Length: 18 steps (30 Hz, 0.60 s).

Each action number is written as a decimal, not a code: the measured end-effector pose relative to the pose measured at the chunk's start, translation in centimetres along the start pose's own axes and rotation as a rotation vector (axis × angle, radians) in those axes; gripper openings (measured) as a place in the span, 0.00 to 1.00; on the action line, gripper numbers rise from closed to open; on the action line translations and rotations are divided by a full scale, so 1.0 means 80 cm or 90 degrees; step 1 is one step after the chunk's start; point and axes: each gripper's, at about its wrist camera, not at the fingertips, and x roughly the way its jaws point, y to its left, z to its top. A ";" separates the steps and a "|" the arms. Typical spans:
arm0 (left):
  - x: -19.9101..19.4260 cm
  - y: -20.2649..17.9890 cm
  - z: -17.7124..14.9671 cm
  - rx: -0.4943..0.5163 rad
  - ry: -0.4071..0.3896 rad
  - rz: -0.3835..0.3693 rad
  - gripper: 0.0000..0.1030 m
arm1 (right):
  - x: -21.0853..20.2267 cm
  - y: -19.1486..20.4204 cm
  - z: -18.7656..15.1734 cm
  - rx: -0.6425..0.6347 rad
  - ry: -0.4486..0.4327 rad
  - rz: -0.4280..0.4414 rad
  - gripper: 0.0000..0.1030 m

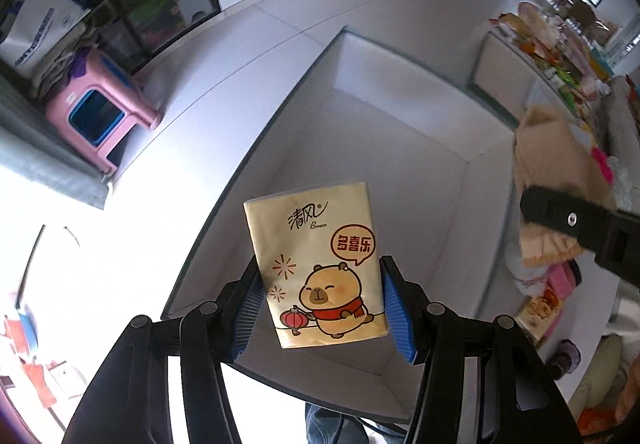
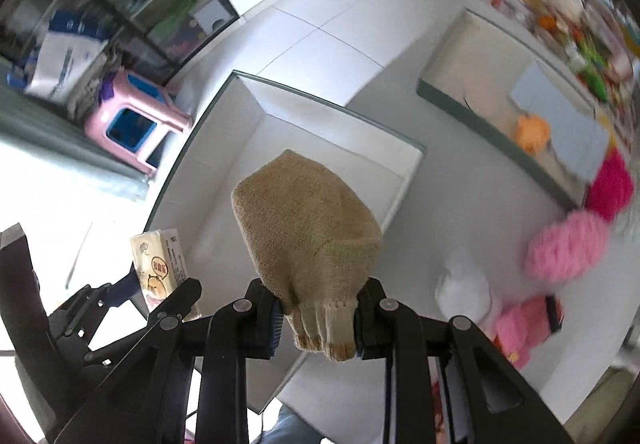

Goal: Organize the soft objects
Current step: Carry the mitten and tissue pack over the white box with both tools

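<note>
- Two soft things are held up above an open white box [image 1: 400, 163], one in each handheld gripper.
- The left gripper [image 1: 322, 308] has its jaws closed partway on a pale yellow tissue pack [image 1: 316, 264], its blue ribbed pads [image 1: 250, 318] pressing the pack's two long sides.
- The pack stands upright and faces the left wrist camera. Its top carries Chinese characters with the word "Breeze" beneath in small script.
- Below the brand, a red-outlined speech bubble holds three red Chinese characters. A cartoon capybara in a red scarf holds a red lantern, with small firework bursts to its left.
- The right gripper [image 2: 316, 318] has its jaws pinched close together on the ribbed cuff of a tan knitted mitt [image 2: 306, 240]. The mitt's wider body juts forward past the fingertips, over the box.
- In the right wrist view the tissue pack [image 2: 160, 268] shows at lower left, over the box's near left rim; small print on its side is too fine to read.
- The box looks bare inside where it can be seen, and it sits on a white counter [image 2: 420, 224].
- To the right on the counter lie fluffy pink items [image 2: 568, 248], a white soft lump [image 2: 464, 290] and a pink pack [image 2: 520, 324], all blurred.
- A second shallow tray [image 2: 480, 111] further right holds an orange item [image 2: 532, 131].
- A pink stool [image 1: 96, 111] with a blue top opening stands on the floor at left, beside a white bag [image 1: 40, 27] with blue lettering too blurred to read.
</note>
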 end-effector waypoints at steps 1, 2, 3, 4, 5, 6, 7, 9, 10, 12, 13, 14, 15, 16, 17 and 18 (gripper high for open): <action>0.003 0.002 -0.001 -0.003 0.002 0.002 0.56 | 0.004 0.003 0.000 -0.006 0.003 0.000 0.28; 0.006 0.002 -0.001 -0.005 0.006 0.003 0.56 | 0.009 0.007 0.003 -0.013 0.004 -0.004 0.28; 0.009 0.003 -0.002 -0.007 0.008 0.004 0.56 | 0.012 0.010 0.005 -0.020 0.006 -0.008 0.28; 0.012 0.003 -0.003 -0.009 0.011 0.006 0.56 | 0.018 0.013 0.006 -0.026 0.010 -0.012 0.28; 0.016 0.003 -0.003 -0.010 0.014 0.007 0.56 | 0.021 0.015 0.008 -0.031 0.012 -0.015 0.28; 0.018 0.003 -0.003 -0.010 0.016 0.007 0.56 | 0.024 0.017 0.009 -0.036 0.014 -0.018 0.28; 0.022 0.003 -0.003 -0.010 0.019 0.006 0.56 | 0.029 0.018 0.011 -0.042 0.016 -0.020 0.28; 0.028 0.003 -0.003 -0.009 0.024 0.008 0.56 | 0.035 0.022 0.014 -0.053 0.021 -0.024 0.28; 0.032 0.003 -0.004 -0.009 0.028 0.008 0.56 | 0.039 0.023 0.015 -0.062 0.023 -0.027 0.28; 0.039 0.003 -0.005 -0.010 0.036 0.009 0.56 | 0.043 0.027 0.017 -0.075 0.022 -0.037 0.28; 0.041 0.005 -0.005 -0.011 0.038 0.009 0.56 | 0.046 0.028 0.019 -0.081 0.023 -0.039 0.28; 0.043 0.005 -0.006 -0.012 0.042 0.010 0.56 | 0.048 0.030 0.020 -0.085 0.023 -0.041 0.28; 0.045 0.006 -0.005 -0.011 0.044 0.010 0.56 | 0.049 0.031 0.021 -0.088 0.022 -0.044 0.28; 0.048 0.008 -0.005 -0.010 0.046 0.009 0.56 | 0.051 0.032 0.021 -0.094 0.022 -0.047 0.28; 0.051 0.008 -0.004 -0.009 0.048 0.010 0.56 | 0.052 0.034 0.022 -0.100 0.021 -0.052 0.28; 0.053 0.007 -0.003 -0.007 0.049 0.011 0.56 | 0.052 0.035 0.022 -0.107 0.019 -0.058 0.28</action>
